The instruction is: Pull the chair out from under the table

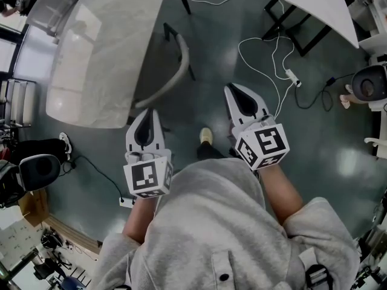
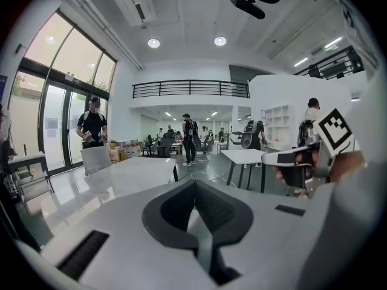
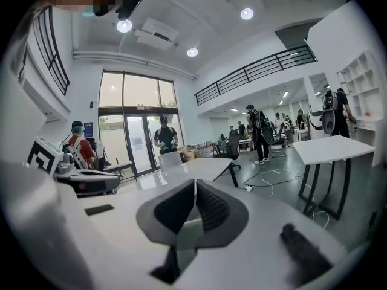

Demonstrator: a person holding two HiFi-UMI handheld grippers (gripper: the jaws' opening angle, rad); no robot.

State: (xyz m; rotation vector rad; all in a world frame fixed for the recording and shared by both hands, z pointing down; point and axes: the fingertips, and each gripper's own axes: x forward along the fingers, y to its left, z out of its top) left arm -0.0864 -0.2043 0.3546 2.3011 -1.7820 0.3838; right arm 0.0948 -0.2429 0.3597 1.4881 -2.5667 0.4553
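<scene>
In the head view we find the worktop (image 1: 103, 47) in the upper left of the frame. The chair (image 1: 183, 59) is tucked under its right edge. Our left gripper (image 1: 147, 113) sits just below the worktop's lower corner, and our right gripper (image 1: 233, 89) is right of the chair. A second table (image 1: 320, 5) stands at upper right, with a power strip (image 1: 292, 77) on the floor below it.

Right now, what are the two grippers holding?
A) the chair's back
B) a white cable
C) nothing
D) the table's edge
C: the left gripper and the right gripper both have their jaws shut on nothing, apart from the chair tucked under the table.
</scene>
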